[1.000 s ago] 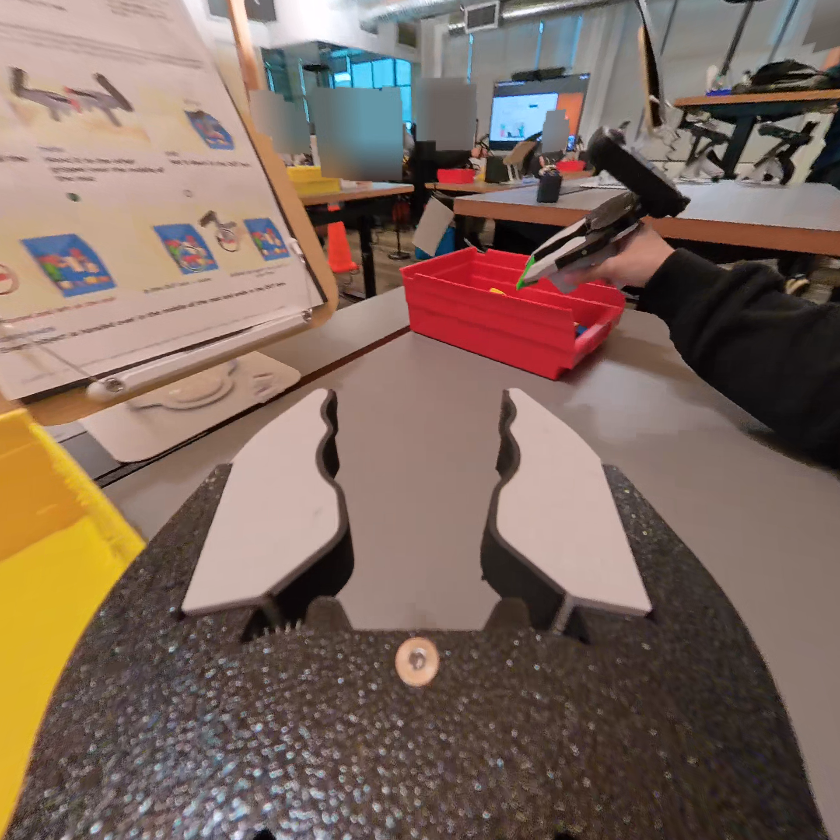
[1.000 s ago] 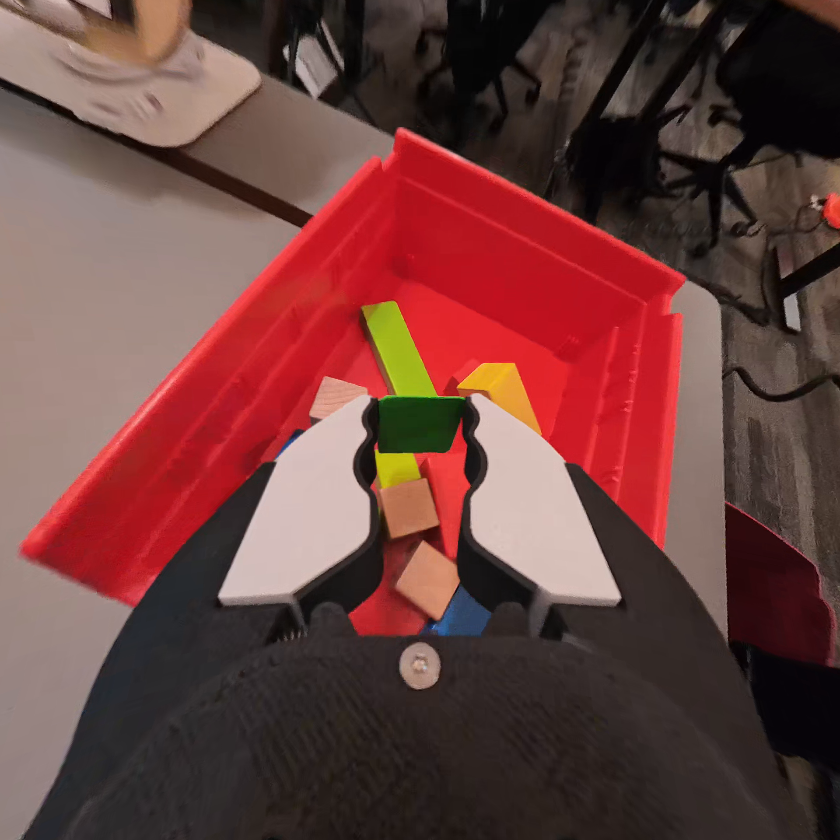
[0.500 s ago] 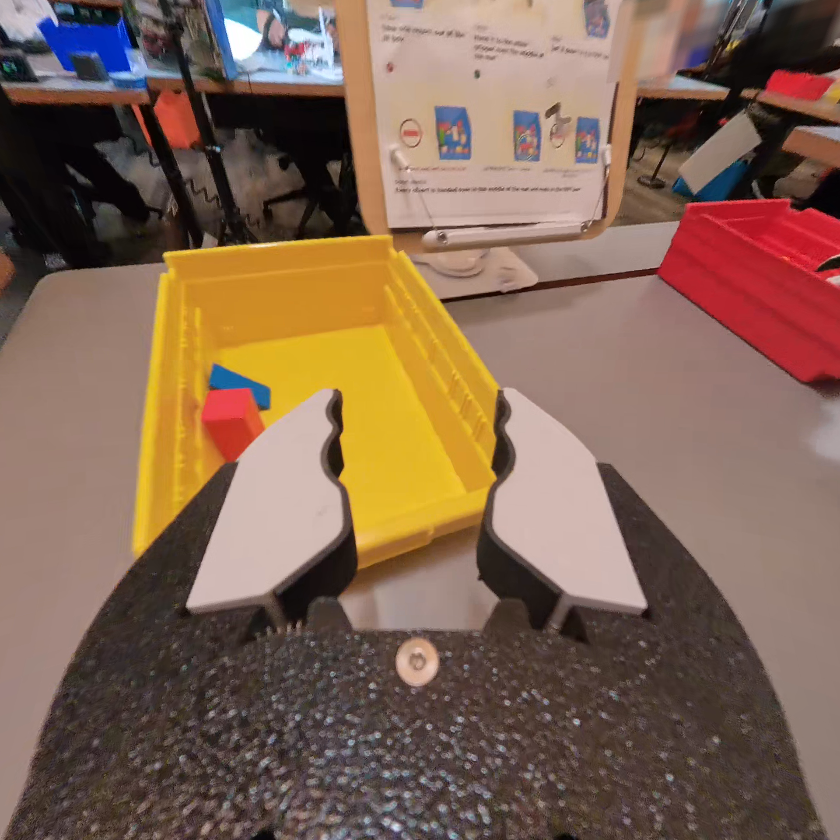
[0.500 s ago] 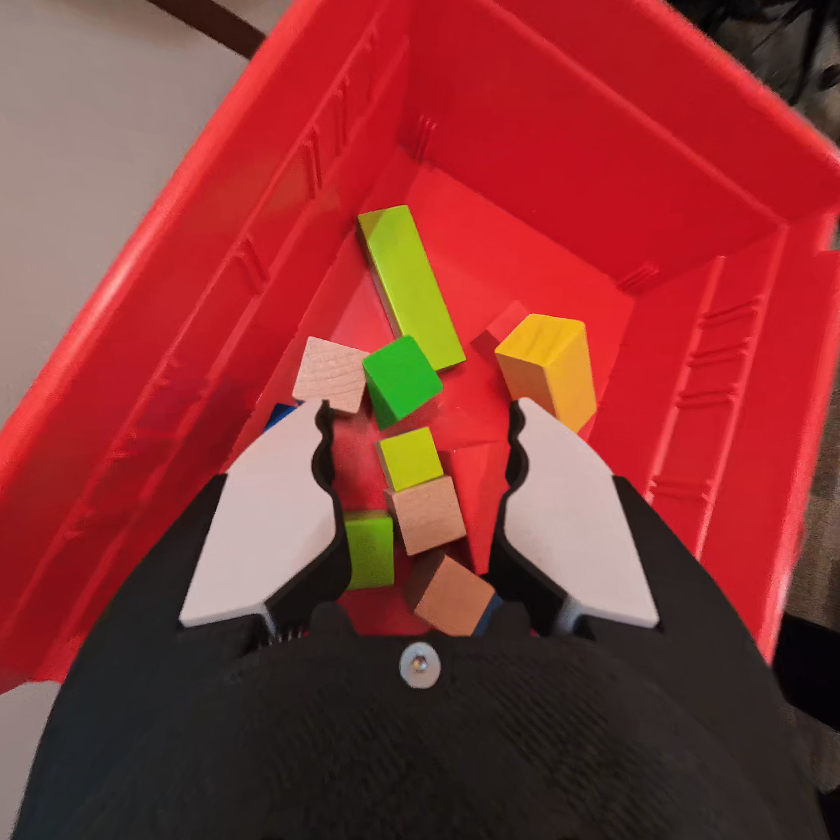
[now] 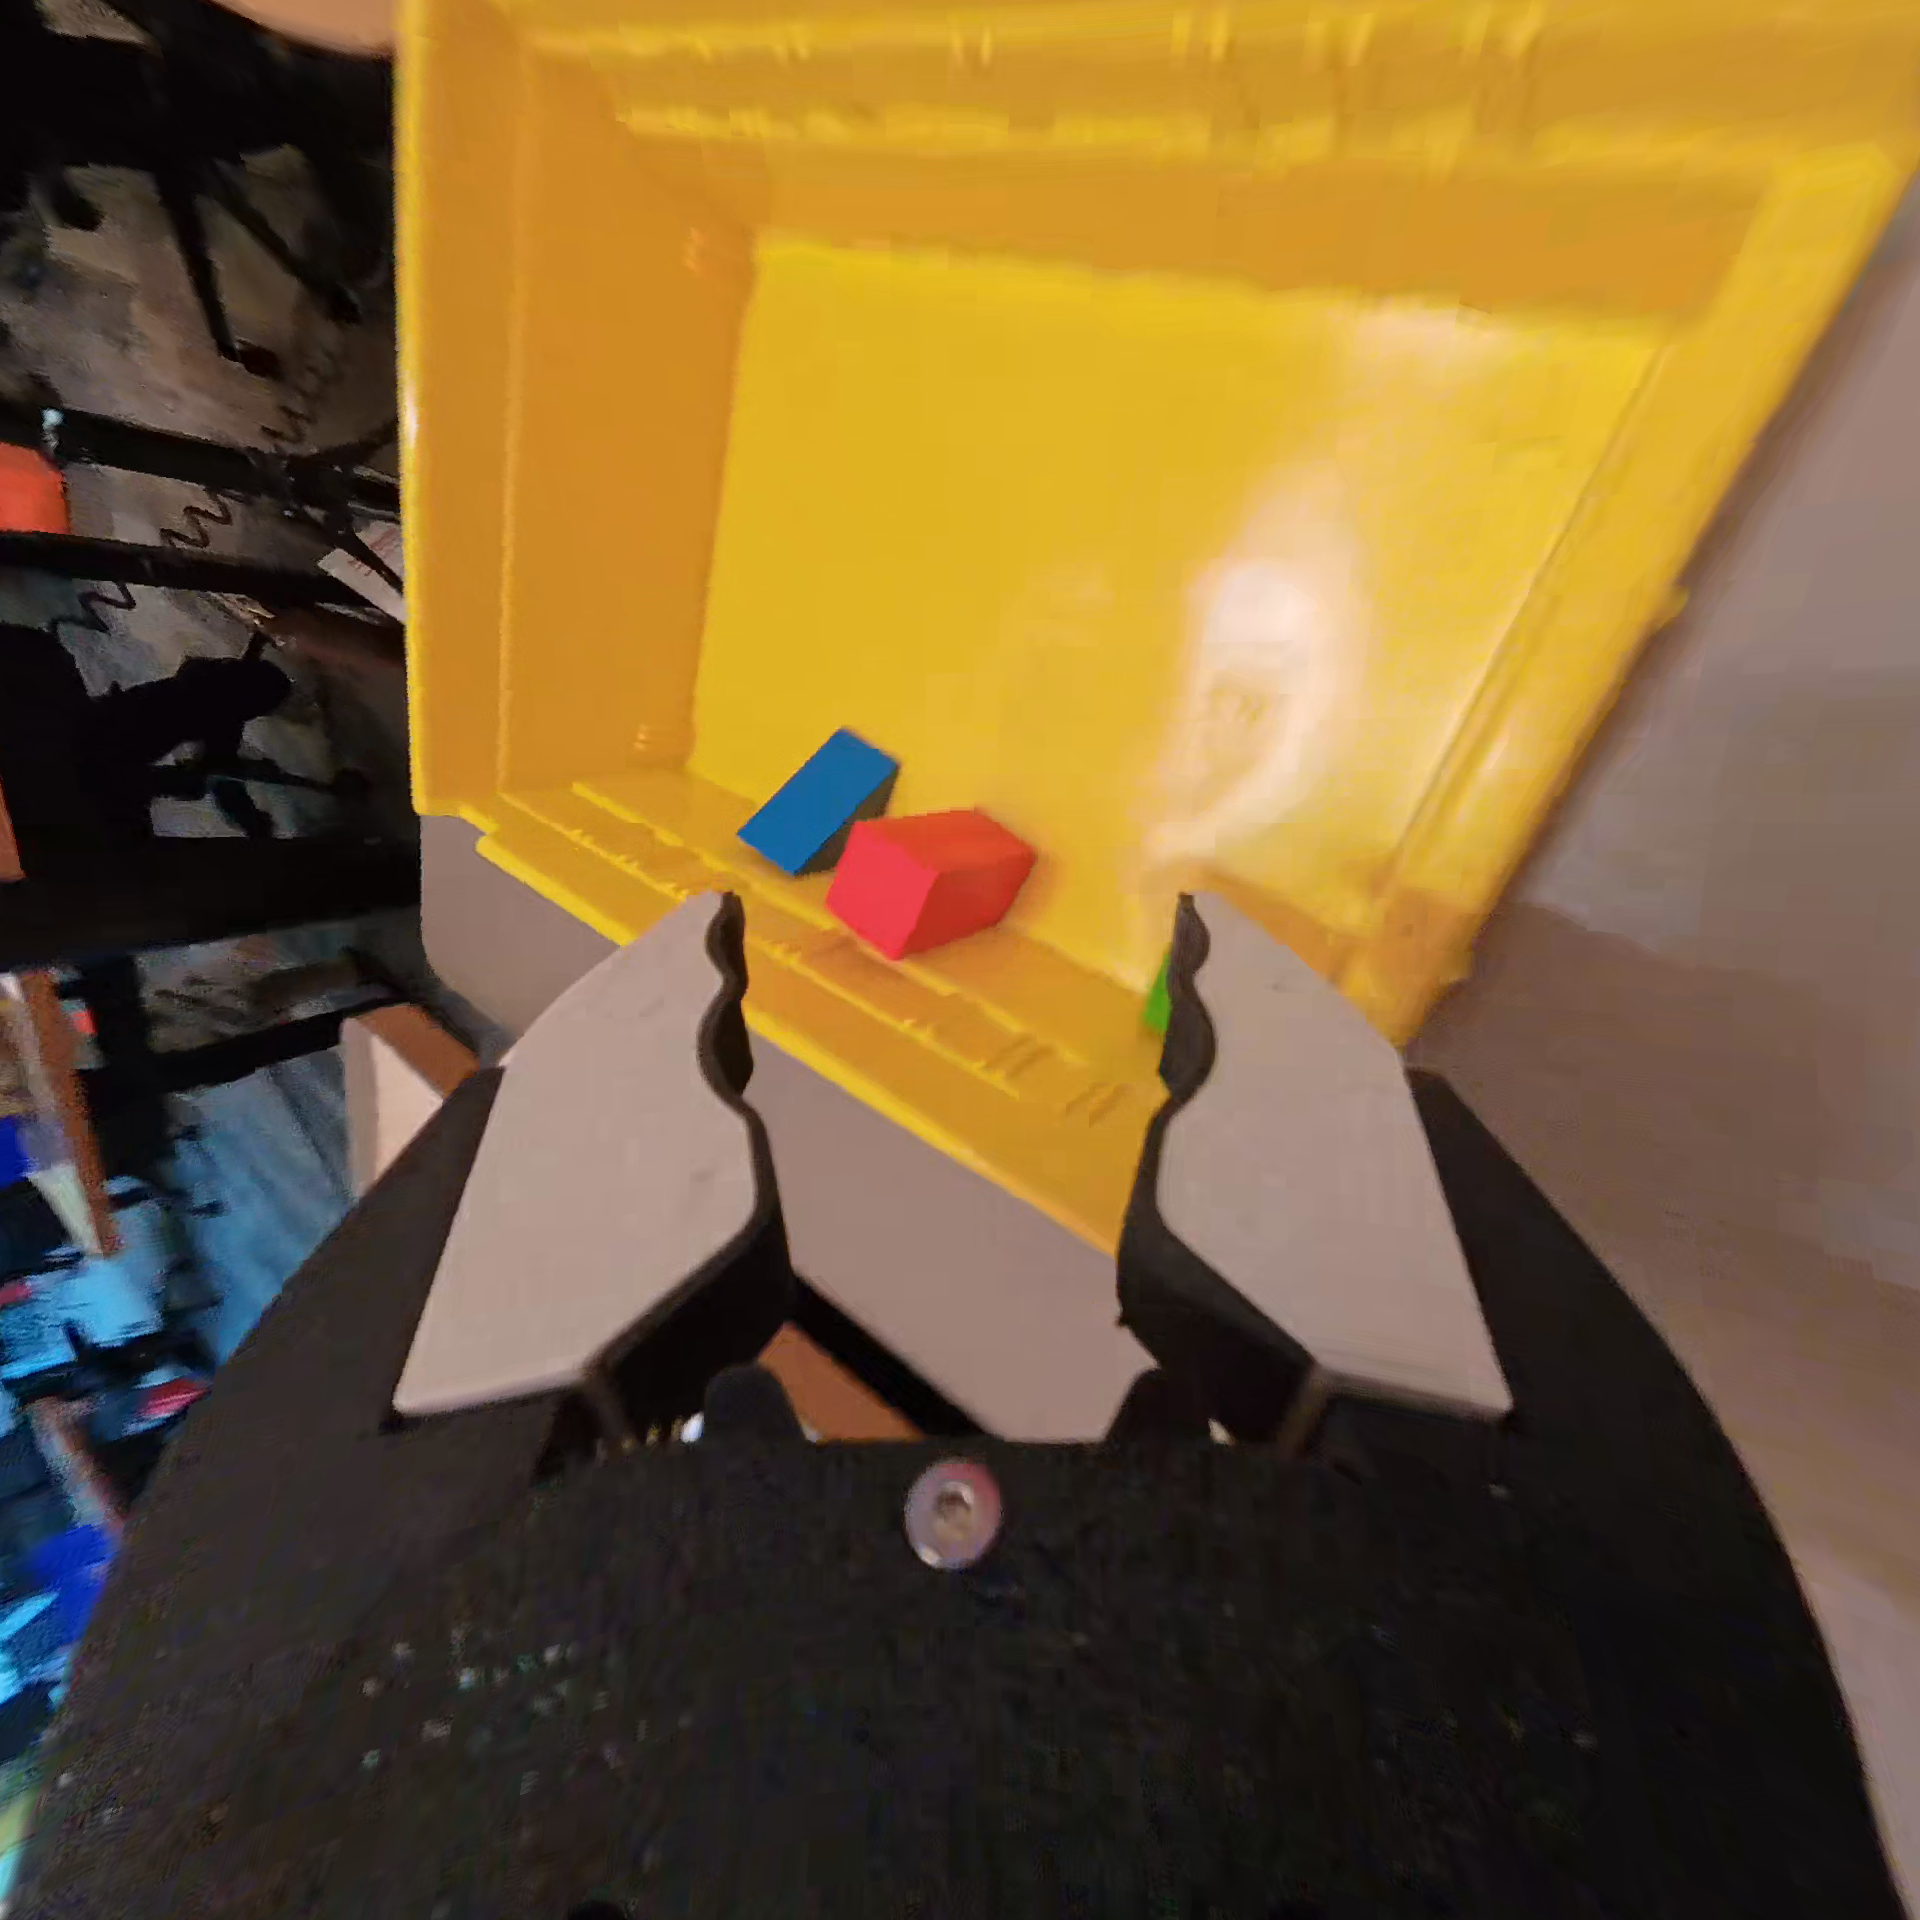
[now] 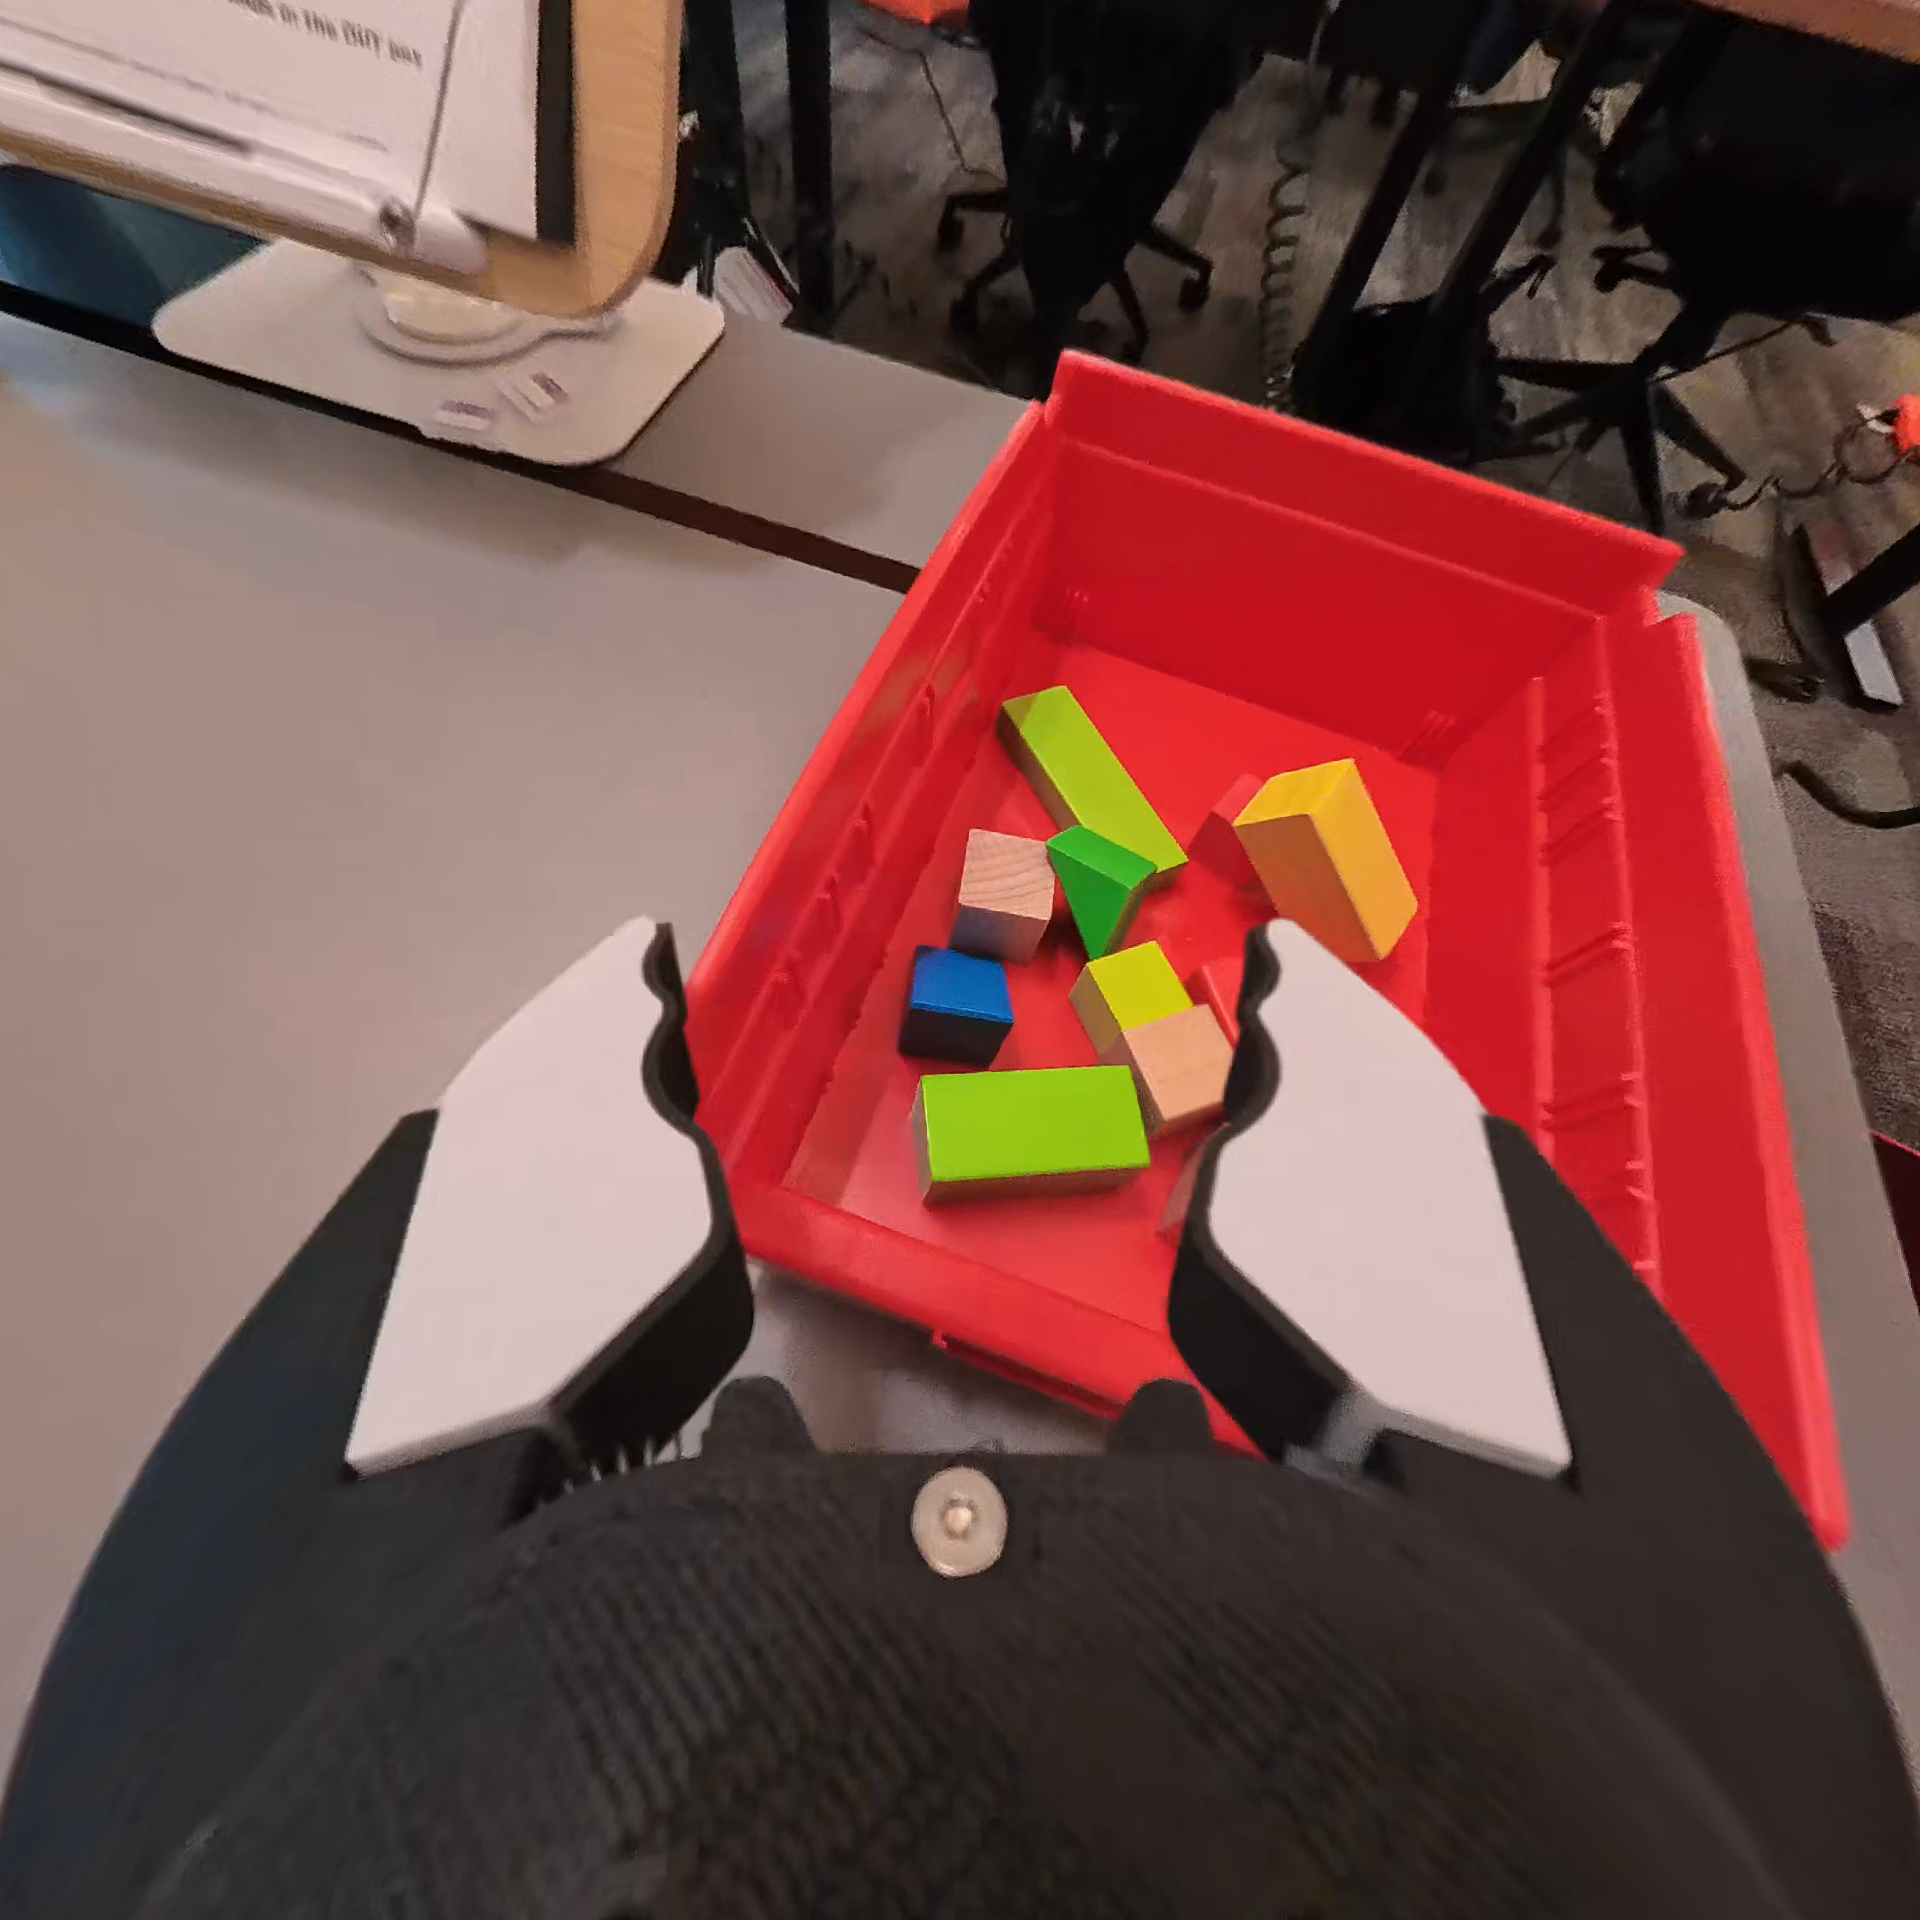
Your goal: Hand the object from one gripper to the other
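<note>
Blocks, painted and bare wood, lie loose in the red bin (image 6: 1538, 644); none is held. Right gripper (image 6: 961, 956) hovers over the bin's near end, jaws wide apart and empty. Left gripper (image 5: 956, 925) hangs over the yellow bin (image 5: 582, 436), jaws also wide and bare; a blue block (image 5: 819, 798) and a red block (image 5: 925, 878) sit there. Judged light, rigid, slick where painted. The dark green wedge (image 6: 1099, 885) has sloped faces; better to pinch its flat parallel sides, leaving an end free for the other gripper.
</note>
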A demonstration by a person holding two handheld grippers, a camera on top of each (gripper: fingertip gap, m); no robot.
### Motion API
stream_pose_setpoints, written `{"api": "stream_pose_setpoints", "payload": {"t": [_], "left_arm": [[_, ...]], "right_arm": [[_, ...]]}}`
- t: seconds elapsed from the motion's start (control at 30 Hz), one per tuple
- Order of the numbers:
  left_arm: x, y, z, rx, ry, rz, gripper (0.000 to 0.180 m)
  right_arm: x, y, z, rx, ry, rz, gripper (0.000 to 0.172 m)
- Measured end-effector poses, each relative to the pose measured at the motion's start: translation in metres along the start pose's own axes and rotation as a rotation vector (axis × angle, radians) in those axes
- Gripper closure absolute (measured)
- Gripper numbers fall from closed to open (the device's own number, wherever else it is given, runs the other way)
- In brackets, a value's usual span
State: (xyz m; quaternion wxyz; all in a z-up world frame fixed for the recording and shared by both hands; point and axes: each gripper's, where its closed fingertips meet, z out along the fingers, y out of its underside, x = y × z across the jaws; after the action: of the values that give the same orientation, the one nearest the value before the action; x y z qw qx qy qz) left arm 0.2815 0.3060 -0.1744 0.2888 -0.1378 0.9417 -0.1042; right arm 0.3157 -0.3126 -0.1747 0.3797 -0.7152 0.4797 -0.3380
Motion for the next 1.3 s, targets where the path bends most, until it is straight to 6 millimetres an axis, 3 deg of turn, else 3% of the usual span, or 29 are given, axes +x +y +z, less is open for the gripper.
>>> {"api": "stream_pose_setpoints", "payload": {"t": [0.03,0.13,0.3,0.43,0.6,0.67,0.8,0.87,0.93,1.07,1.2,1.3], "left_arm": [[-0.005,0.006,0.009,-0.05,0.023,0.054,0.104],[-0.013,0.018,0.033,-0.148,0.122,0.163,0.107],[-0.011,0.036,0.065,-0.317,0.306,0.302,0.114],[-0.015,0.04,0.079,-0.414,0.372,0.366,0.119],[-0.008,0.055,0.09,-0.586,0.466,0.437,0.132],[-0.005,0.059,0.094,-0.634,0.47,0.468,0.146],[-0.011,0.052,0.096,-0.647,0.408,0.423,0.146],[-0.018,0.038,0.088,-0.594,0.367,0.314,0.146],[-0.023,0.011,0.074,-0.476,0.33,0.139,0.146],[-0.023,-0.077,0.027,0.016,0.318,-0.157,0.146],[0.015,-0.165,-0.031,0.471,0.445,-0.305,0.146],[0.056,-0.216,-0.057,0.663,0.542,-0.307,0.146]], "right_arm": [[0.004,-0.003,-0.006,0.012,0.006,0.008,0.073],[0.002,-0.016,-0.022,0.09,-0.051,0.041,0.067],[-0.041,-0.054,-0.041,0.305,-0.345,0.149,0.071],[-0.068,-0.076,-0.048,0.404,-0.456,0.157,0.073],[-0.095,-0.078,-0.041,0.391,-0.52,0.123,0.073],[-0.1,-0.078,-0.039,0.387,-0.524,0.113,0.073],[-0.104,-0.077,-0.035,0.384,-0.539,0.124,0.074],[-0.107,-0.079,-0.035,0.389,-0.546,0.128,0.075],[-0.112,-0.083,-0.037,0.411,-0.563,0.131,0.076],[-0.137,-0.09,-0.039,0.437,-0.634,0.099,0.077],[-0.179,-0.101,-0.049,0.496,-0.768,0.042,0.082],[-0.218,-0.105,-0.059,0.527,-0.888,-0.003,0.082]]}}
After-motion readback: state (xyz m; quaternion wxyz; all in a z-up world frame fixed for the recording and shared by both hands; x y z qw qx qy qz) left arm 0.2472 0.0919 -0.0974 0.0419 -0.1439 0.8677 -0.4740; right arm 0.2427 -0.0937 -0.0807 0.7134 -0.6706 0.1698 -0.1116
